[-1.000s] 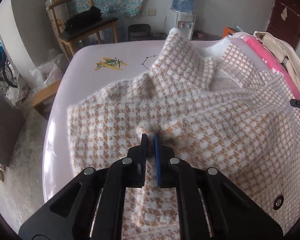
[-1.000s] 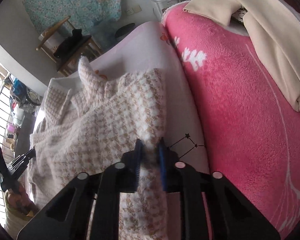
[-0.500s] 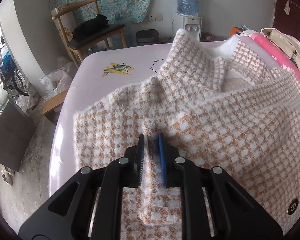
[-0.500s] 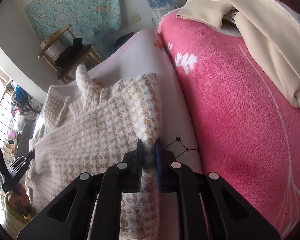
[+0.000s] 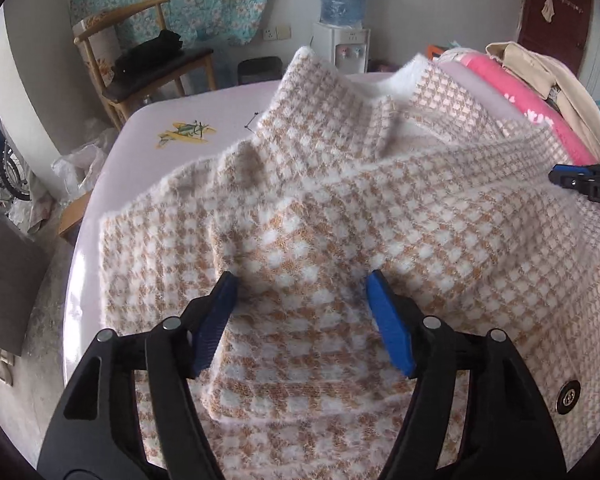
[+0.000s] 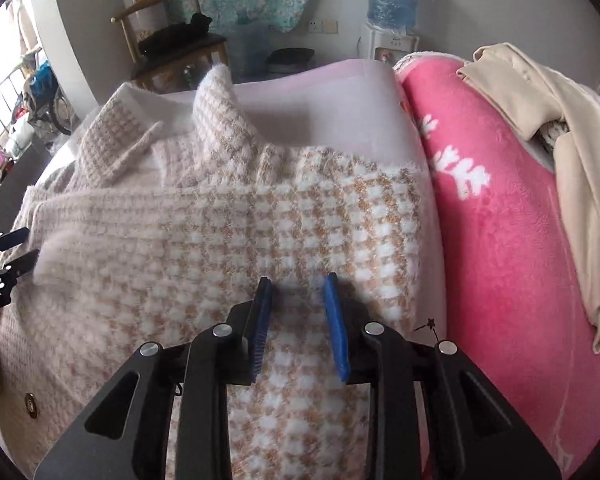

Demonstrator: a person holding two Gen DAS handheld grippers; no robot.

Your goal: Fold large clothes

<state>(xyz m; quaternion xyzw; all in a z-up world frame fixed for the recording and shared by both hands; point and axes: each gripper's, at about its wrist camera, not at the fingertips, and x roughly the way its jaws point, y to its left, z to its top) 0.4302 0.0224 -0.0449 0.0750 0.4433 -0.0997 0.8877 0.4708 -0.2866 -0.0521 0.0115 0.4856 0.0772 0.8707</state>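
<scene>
Left wrist view: the left gripper [image 5: 302,280] has its blue fingers [image 5: 216,312] spread wide, released, with a raised fold of the checked coat [image 5: 340,208] lying loose between them. The coat covers most of the pale bed [image 5: 148,128], its collar standing up toward 12 o'clock and a dark button [image 5: 567,399] at 4 o'clock. The right gripper's tip shows at 3 o'clock, at the coat's edge. A wooden chair [image 5: 140,60] stands at 10 o'clock and a water dispenser [image 5: 342,20] at 12 o'clock.

Right wrist view: the right gripper [image 6: 298,280] is also parted, gripping nothing, its fingers [image 6: 336,320] resting on the coat [image 6: 228,232] near its folded right edge. A pink blanket [image 6: 520,260] runs from 1 to 5 o'clock with a beige garment [image 6: 560,128] draped over it at 2 o'clock. The left gripper [image 6: 0,256] appears at 9 o'clock, jaws apart beside the coat's edge.
</scene>
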